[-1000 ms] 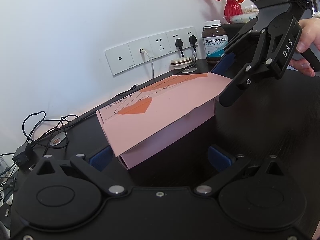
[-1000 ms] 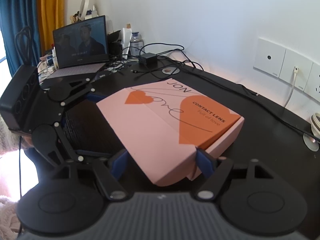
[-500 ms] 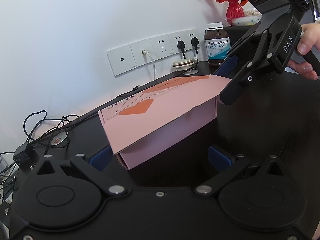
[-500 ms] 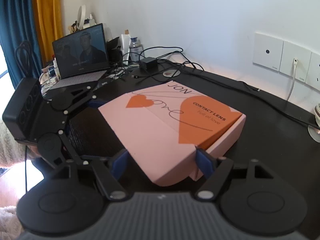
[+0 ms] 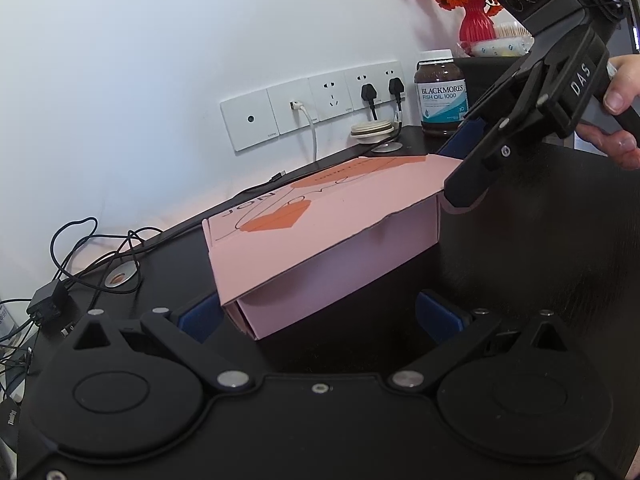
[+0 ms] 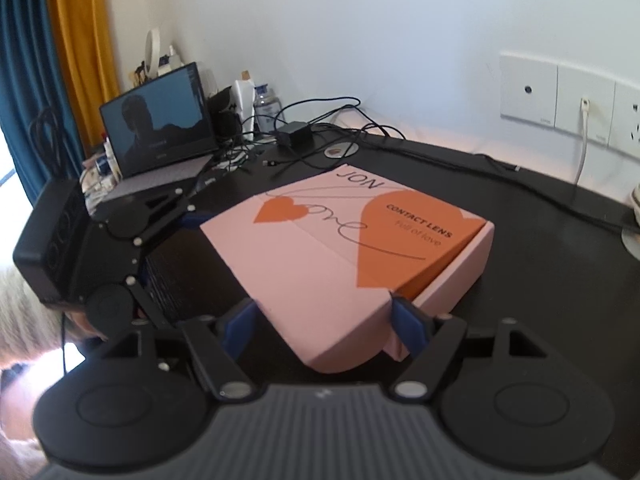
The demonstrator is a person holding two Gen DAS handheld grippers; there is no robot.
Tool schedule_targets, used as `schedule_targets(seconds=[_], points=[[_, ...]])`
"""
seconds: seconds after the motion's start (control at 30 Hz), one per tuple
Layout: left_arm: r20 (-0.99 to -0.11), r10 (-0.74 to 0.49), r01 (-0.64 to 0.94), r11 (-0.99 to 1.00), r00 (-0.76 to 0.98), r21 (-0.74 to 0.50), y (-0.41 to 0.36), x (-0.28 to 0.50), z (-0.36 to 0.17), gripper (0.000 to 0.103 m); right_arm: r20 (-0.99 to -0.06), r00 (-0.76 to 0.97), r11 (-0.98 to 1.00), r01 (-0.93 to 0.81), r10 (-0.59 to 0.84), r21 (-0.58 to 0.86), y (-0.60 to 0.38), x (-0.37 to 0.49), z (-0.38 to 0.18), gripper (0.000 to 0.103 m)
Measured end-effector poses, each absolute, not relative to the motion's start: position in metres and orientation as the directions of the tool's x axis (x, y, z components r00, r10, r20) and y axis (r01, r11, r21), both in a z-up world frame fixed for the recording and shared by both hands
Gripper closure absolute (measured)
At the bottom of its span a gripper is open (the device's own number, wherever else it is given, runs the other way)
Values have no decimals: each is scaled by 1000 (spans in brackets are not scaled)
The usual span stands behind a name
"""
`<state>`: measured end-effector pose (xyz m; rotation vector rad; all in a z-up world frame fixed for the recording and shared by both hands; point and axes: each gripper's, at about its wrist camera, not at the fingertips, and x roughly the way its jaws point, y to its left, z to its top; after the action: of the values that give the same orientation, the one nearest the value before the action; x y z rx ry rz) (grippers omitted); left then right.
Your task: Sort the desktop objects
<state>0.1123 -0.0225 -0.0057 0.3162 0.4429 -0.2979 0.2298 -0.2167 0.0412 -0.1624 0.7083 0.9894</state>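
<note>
1. A dark desk carries everything; a white wall with a row of socket plates runs along its far edge.
2. In the left wrist view, a brown fish oil bottle stands at the far right by the wall, with a red vase of orange flowers behind it.
3. A white round coaster-like stack sits below the sockets, just beyond the box's far corner.
4. Loose black cables and a small black adapter lie at the far left of the desk in that view.
5. In the right wrist view, an open laptop and some bottles crowd the far left corner, next to a yellow and blue curtain.
6. The pink box lies flat near the middle of the desk; its lid shows orange hearts, a black script line and the words "CONTACT LENS".
7. The lid's flap stands slightly lifted above the box wall.
8. The right hand-held gripper has its blue pads pressed on either side of the box's near corner, gripping it; a hand holds its handle.
9. The left hand-held gripper stands wide open, with the opposite corner of the box between its pads, not squeezed.
</note>
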Motion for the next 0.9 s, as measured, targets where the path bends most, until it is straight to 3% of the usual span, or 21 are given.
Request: schedule_targets(seconds=[0.2, 0.53, 0.9], points=[[-477, -206, 347, 909, 854, 231, -22, 115, -7, 0, -607, 395, 564, -819, 689, 107, -212, 218, 37, 29], [-484, -201, 339, 916, 852, 216, -18, 117, -7, 0, -541, 424, 572, -809, 726, 134, -220, 211, 32, 30], [-500, -186, 347, 903, 846, 252, -24, 118, -9, 0, -493, 487, 580, -813, 721, 47, -221, 196, 25, 30]])
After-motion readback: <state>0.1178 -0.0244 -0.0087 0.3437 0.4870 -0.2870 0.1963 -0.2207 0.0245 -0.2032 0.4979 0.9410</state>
